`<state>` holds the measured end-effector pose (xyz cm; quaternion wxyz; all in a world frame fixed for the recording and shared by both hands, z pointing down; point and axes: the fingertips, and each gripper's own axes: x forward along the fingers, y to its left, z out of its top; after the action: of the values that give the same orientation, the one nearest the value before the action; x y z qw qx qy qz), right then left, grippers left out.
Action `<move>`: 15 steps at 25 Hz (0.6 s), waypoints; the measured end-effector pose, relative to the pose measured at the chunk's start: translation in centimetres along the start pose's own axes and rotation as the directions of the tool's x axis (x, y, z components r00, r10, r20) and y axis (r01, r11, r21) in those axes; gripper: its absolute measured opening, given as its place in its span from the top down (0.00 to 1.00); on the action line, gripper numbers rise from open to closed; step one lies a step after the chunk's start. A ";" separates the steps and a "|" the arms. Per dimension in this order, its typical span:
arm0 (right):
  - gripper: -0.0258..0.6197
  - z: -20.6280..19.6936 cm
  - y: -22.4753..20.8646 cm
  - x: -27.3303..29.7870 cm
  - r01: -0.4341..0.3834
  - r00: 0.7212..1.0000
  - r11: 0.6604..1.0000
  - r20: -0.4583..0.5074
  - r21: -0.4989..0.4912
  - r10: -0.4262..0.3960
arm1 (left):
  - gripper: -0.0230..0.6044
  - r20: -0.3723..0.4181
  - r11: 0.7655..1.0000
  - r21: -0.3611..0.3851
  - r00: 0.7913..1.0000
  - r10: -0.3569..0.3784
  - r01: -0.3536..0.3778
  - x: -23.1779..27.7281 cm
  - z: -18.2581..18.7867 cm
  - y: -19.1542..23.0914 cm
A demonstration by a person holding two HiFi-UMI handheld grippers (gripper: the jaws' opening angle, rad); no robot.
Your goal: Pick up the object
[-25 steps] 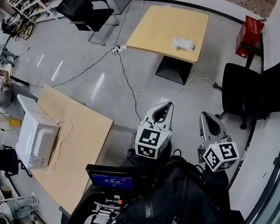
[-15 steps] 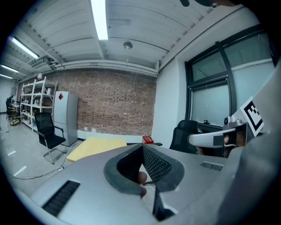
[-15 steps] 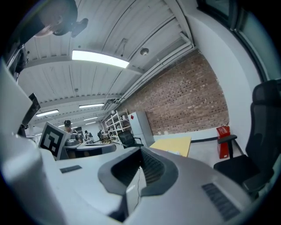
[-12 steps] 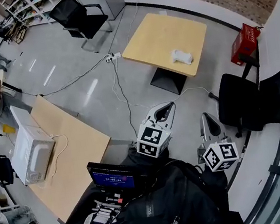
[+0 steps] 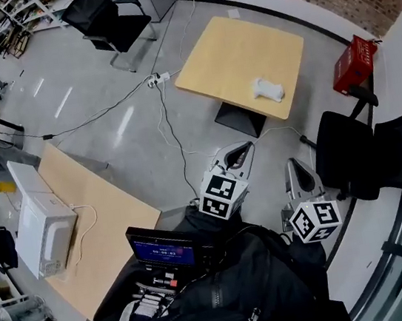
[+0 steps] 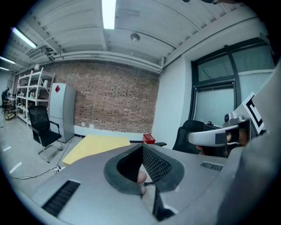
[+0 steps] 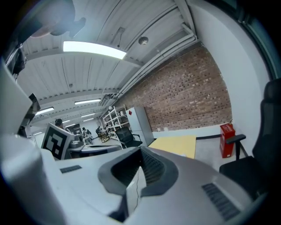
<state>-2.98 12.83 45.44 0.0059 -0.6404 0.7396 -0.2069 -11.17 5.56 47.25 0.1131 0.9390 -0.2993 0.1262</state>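
While left gripper (image 5: 243, 148) and right gripper (image 5: 294, 164) jaws sit closed empty, chair (image 5: 350, 155) flanks table (image 5: 229, 47).

**Head view:** taken from overhead, aimed steeply down; left gripper (image 5: 235, 156) and right gripper (image 5: 298, 173) close below, table (image 5: 242, 56) farther ahead.

**Left and right gripper views:** taken from just behind own jaws, aimed roughly level across the room toward brick wall (image 6: 114, 104).

**Shared by all three:** table, brick wall, red box (image 5: 355, 64).

**Caught at the edge of each gripper view:** the other gripper.
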 end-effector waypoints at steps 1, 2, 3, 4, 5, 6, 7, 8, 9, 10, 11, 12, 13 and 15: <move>0.95 0.1 -0.1 0.6 0.005 1.000 1.000 -0.004 0.000 -0.005 | 0.97 -0.002 1.000 -0.004 1.000 -0.003 0.003 0.4 0.1 0.6; 0.95 0.2 -0.2 1.2 0.010 1.000 1.000 -0.007 0.001 -0.010 | 0.97 -0.003 1.000 -0.006 1.000 -0.008 0.008 0.8 0.2 1.1; 0.95 0.4 -0.4 1.7 0.016 1.000 1.000 -0.008 0.002 -0.016 | 0.97 -0.003 1.000 -0.006 1.000 -0.013 0.013 1.2 0.3 1.5; 0.95 0.5 -0.5 2.2 0.023 1.000 1.000 -0.009 0.003 -0.023 | 0.97 -0.003 1.000 -0.005 1.000 -0.019 0.019 1.6 0.5 1.9; 0.95 0.7 -0.7 2.6 0.030 1.000 1.000 -0.008 0.005 -0.030 | 0.97 -0.003 1.000 -0.005 1.000 -0.025 0.025 1.9 0.6 2.3; 0.95 0.8 -0.8 2.9 0.038 0.999 0.999 -0.008 0.006 -0.038 | 0.97 -0.004 1.000 -0.006 1.000 -0.029 0.029 2.2 0.7 2.6; 0.95 0.9 -0.9 3.3 0.046 0.999 0.999 -0.008 0.007 -0.046 | 0.97 -0.005 0.999 -0.006 0.999 -0.033 0.033 2.5 0.8 3.0; 0.95 1.0 -1.1 3.6 0.054 0.998 0.998 -0.010 0.009 -0.054 | 0.97 -0.007 0.999 -0.008 0.999 -0.037 0.037 2.7 0.8 3.4; 0.95 1.0 -1.2 3.9 0.061 0.998 0.998 -0.013 0.011 -0.061 | 0.97 -0.009 0.999 -0.010 0.999 -0.040 0.040 3.0 0.9 3.8; 0.95 1.1 -1.4 4.2 0.068 0.998 0.998 -0.016 0.013 -0.068 | 0.97 -0.012 0.999 -0.012 0.999 -0.043 0.043 3.4 1.0 4.1; 0.95 1.2 -1.6 4.5 0.073 0.997 0.997 -0.019 0.014 -0.073 | 0.97 -0.013 0.999 -0.014 0.999 -0.046 0.046 3.7 1.1 4.4; 0.95 1.3 -1.7 4.8 0.079 0.997 0.997 -0.023 0.013 -0.078 | 0.97 -0.014 0.999 -0.017 0.999 -0.050 0.050 4.1 1.2 4.6; 0.95 1.3 -2.0 5.0 0.083 0.996 0.996 -0.027 0.011 -0.083 | 0.97 -0.015 0.998 -0.021 0.998 -0.055 0.055 4.5 1.2 4.7; 0.95 1.4 -2.5 5.1 0.093 0.995 0.996 -0.036 0.009 -0.093 | 0.97 -0.019 0.997 -0.032 0.997 -0.069 0.068 5.0 1.1 4.4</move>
<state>-1.19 7.35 46.29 -0.0138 -0.6703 0.7079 -0.2223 -9.65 -0.96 48.34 0.1350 0.9455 -0.2679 0.1267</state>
